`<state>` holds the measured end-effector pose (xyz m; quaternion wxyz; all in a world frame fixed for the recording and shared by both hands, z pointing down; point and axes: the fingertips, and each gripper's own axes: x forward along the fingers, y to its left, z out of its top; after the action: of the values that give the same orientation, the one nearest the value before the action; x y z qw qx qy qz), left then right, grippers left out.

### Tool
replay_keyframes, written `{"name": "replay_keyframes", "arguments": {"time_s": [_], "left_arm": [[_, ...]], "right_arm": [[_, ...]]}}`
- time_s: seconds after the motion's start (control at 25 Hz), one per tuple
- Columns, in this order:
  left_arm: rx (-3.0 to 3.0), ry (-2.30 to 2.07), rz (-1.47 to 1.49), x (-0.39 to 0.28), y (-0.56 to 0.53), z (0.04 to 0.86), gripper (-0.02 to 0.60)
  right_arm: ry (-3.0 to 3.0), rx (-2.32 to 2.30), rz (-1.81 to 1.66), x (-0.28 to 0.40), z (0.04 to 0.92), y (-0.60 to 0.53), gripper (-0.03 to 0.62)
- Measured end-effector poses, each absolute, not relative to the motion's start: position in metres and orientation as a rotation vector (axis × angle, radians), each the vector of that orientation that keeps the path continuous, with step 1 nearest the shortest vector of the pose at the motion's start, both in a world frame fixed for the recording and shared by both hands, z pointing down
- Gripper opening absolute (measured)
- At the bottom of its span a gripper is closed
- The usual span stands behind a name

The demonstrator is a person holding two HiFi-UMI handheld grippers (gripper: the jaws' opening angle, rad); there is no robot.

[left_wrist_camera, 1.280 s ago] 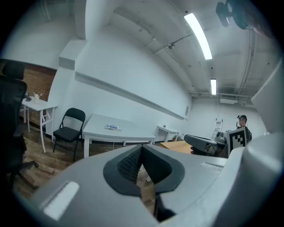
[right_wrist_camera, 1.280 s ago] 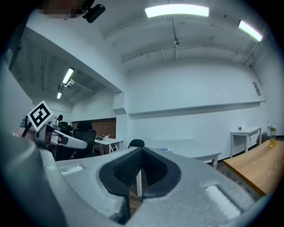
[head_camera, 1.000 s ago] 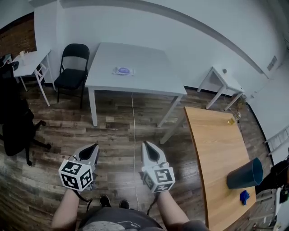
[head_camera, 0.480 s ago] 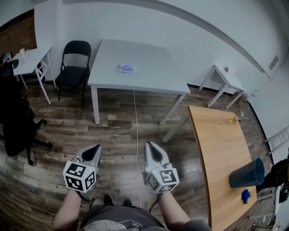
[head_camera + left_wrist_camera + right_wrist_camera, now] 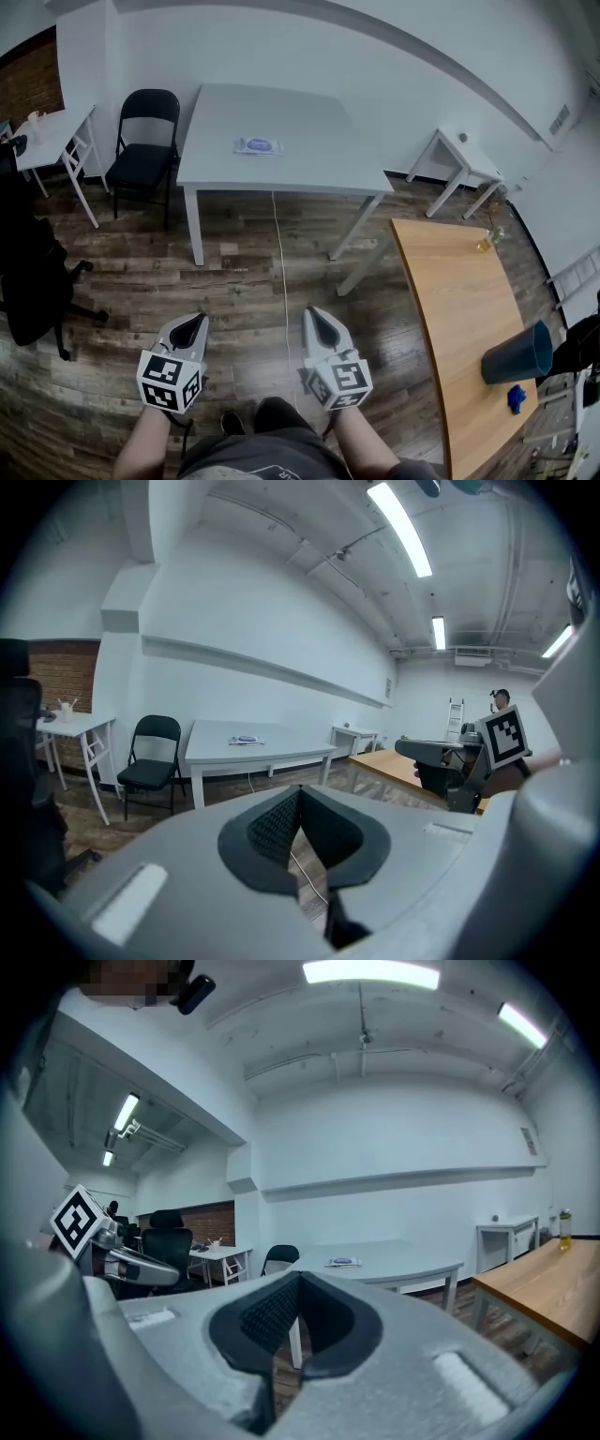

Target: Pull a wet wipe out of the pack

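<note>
The wet wipe pack [image 5: 258, 146] lies flat on the white table [image 5: 309, 159] far ahead; it also shows as a small flat pack [image 5: 246, 740] in the left gripper view and as a flat pack [image 5: 343, 1262] in the right gripper view. My left gripper [image 5: 190, 324] and right gripper [image 5: 322, 321] hang low over the wooden floor, side by side, well short of the table. Both are shut with nothing between their jaws. The jaws meet at the tips in the left gripper view [image 5: 300, 789] and the right gripper view [image 5: 300, 1276].
A black folding chair [image 5: 141, 141] stands left of the table. A white cable [image 5: 281, 272] runs along the floor toward me. A wooden table [image 5: 469, 319] with a blue bin [image 5: 517, 356] sits to the right, a small white side table [image 5: 459, 164] beyond it, and an office chair [image 5: 28, 281] at left.
Both grippers have sunk lower in the head view and sit nearer my body. The view has shifted slightly; the table and pack stay where they were.
</note>
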<state>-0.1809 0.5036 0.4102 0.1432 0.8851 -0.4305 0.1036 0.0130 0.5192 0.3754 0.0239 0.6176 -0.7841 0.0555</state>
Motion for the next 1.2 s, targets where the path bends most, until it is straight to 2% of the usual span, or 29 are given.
{"name": "replay_keyframes", "arguments": {"time_s": [0.48, 1.2], "left_arm": [[2.526, -1.372, 0.288, -0.164, 0.415, 0.404, 0.018], [2.508, -1.475, 0.3, -0.074, 0.288, 0.391, 0.018]], "right_arm": [[-2.533, 1.797, 0.208, 0.025, 0.389, 0.42, -0.011], [-2.597, 1.774, 0.224, 0.127, 0.382, 0.275, -0.011]]}}
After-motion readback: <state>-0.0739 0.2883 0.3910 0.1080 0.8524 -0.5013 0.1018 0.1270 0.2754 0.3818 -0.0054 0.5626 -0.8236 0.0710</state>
